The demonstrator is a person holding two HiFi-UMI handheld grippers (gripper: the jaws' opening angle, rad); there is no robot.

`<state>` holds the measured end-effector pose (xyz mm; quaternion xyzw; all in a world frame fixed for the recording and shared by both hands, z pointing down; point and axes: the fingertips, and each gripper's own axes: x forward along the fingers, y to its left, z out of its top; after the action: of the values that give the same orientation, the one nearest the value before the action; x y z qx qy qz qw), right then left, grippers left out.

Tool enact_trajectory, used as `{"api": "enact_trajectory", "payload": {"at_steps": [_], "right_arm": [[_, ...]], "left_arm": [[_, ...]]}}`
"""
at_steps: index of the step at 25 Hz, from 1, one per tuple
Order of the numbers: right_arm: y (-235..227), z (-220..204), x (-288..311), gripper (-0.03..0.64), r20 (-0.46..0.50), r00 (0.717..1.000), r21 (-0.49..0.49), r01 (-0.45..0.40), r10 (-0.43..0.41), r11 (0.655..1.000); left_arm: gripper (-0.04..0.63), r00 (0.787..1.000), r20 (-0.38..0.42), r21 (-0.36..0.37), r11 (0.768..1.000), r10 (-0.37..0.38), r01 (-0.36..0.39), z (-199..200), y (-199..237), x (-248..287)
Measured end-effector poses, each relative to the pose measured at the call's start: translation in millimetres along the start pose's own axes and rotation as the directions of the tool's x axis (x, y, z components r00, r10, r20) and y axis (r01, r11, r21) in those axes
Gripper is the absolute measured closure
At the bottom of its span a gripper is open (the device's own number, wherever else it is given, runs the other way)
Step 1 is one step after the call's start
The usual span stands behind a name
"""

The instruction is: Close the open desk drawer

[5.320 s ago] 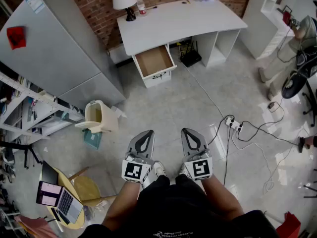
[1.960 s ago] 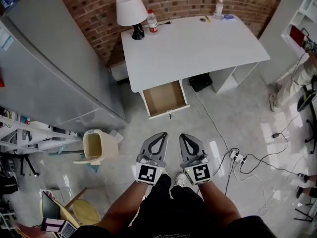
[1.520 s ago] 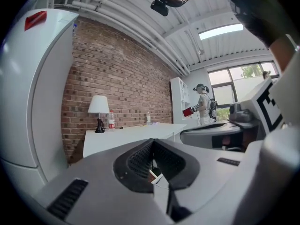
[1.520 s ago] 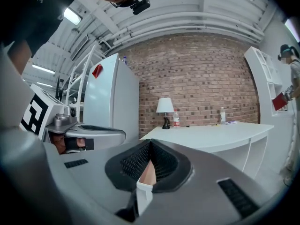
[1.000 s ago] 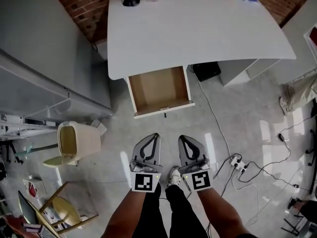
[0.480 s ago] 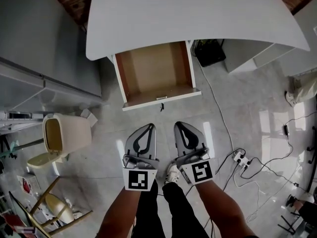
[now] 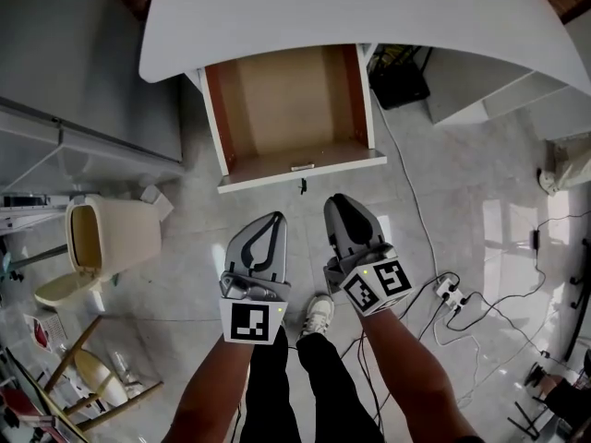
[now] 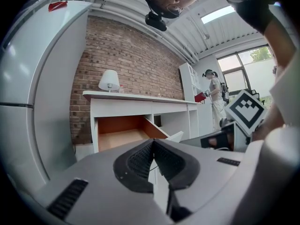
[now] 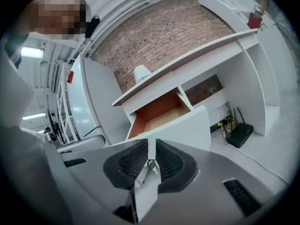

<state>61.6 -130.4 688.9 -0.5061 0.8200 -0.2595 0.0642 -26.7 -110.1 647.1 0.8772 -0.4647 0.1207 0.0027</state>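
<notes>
White desk drawer with brown wooden inside (image 7: pixel 291 109) stands wide open under white worktop (image 7: pixel 369 7). Left gripper (image 7: pixel 274 220) and right gripper (image 7: pixel 338 201) near drawer front, not touching. Both jaws clenched, grasping nothing. Push not begun; whole closing left.

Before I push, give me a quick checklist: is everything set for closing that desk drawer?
1. Drawer open, bare inside, nothing to jam: ok.
2. Left gripper shut and empty: ok.
3. Right gripper shut and empty: ok.
4. Both grippers pointed at the drawer front: ok.
5. Tips touching the front: not ok, floor shows between them.
6. Space behind the drawer, under the desk: cannot tell, hidden.
</notes>
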Motion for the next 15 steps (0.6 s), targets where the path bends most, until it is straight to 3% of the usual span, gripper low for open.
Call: {"api": "enact_trajectory", "payload": {"at_steps": [2,6,8,15], "right_arm": [[-10,-3,5,0.559,0.007,1.0,0.096,-0.014,0.013,0.995],[-24,-10,18,0.52,0.02,0.999,0.253,-0.038,0.035,0.967],[-31,-14,24,0.52,0.027,0.999,0.314,-0.045,0.039,0.948],[-48,-29,50,0.516,0.053,0.997,0.508,-0.081,0.063,0.858]], "left_arm": [[0.589,1.0,0.011,-0.028,0.999,0.016,-0.016,-3,0,1],[0.589,1.0,-0.009,0.054,0.998,-0.016,0.016,-11,-2,2],[0.589,1.0,-0.016,0.049,0.999,-0.019,0.02,-14,-2,3],[0.589,0.999,-0.021,0.064,0.997,-0.039,0.04,-19,1,12]]}}
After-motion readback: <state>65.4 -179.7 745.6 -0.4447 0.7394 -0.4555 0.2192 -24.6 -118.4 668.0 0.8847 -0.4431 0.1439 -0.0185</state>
